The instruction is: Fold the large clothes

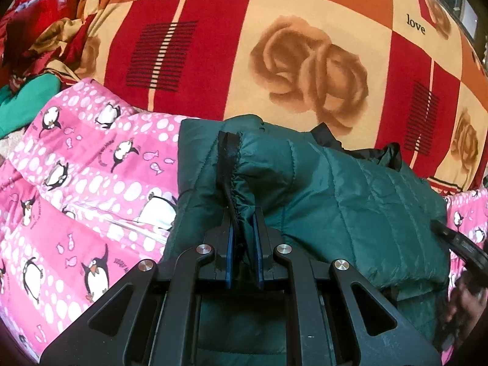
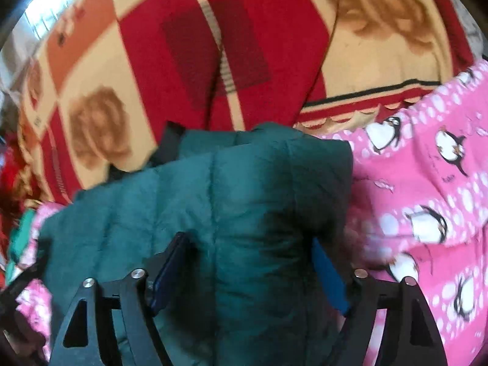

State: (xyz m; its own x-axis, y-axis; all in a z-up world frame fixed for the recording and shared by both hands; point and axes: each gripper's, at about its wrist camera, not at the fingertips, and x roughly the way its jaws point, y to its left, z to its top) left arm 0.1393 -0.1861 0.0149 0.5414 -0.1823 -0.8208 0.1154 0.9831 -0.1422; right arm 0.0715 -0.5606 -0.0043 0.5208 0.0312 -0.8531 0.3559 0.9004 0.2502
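- I see a dark green quilted jacket [image 1: 350,189] with a black-trimmed cuff between my left tongs.
- Left of them: pink penguin-print blanket [image 1: 91,183].
- Beyond: red, orange, cream rose-patterned blanket [image 1: 274,30].

We see warm daylight, bright on the blanket [image 1: 274,45] and glaring at a window [image 2: 33,18], a sharp left view, a motion-smeared right view, and fisheye bending with black vignette at every corner.

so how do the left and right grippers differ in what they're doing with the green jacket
The left gripper is shut, pinching the black-trimmed cuff of the dark green quilted puffer jacket; the right gripper is open, its fingers spread either side of the jacket body. Left view is sharp, right blurred. Both work over the pink penguin-print blanket.
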